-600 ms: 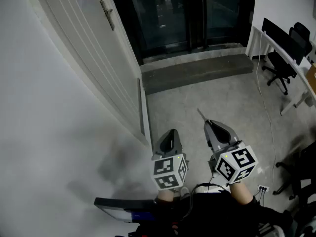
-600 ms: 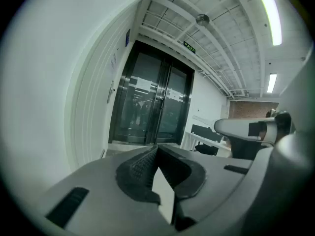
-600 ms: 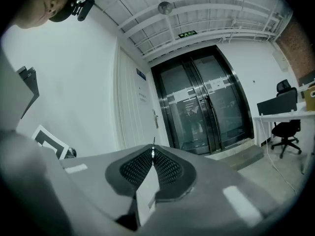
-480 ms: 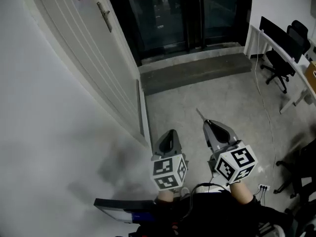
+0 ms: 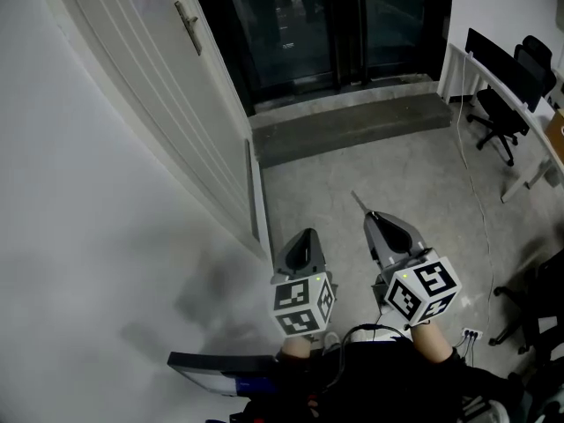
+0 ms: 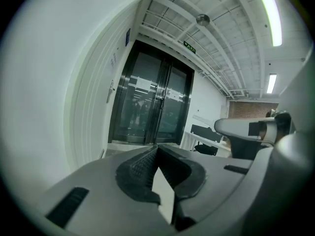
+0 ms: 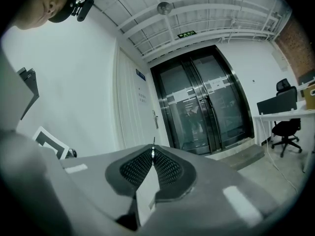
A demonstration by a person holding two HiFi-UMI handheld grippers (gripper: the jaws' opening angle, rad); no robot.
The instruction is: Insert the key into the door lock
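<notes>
Head view: left gripper (image 5: 305,236) and right gripper (image 5: 371,218) side by side over the floor (image 5: 370,157), key (image 5: 359,203) poking from the right one, well apart from the door handle (image 5: 188,26). Left gripper view: jaws pressed together, empty. Right gripper view: jaws clamped on key, only its tip showing.

Grey floor (image 5: 388,183) with a dark step (image 5: 352,123), white desk (image 5: 462,62) and black office chair (image 5: 496,117)

White door (image 5: 154,77), grey floor (image 5: 379,170), black office chair (image 5: 495,117), dark glass entrance (image 5: 300,25)
</notes>
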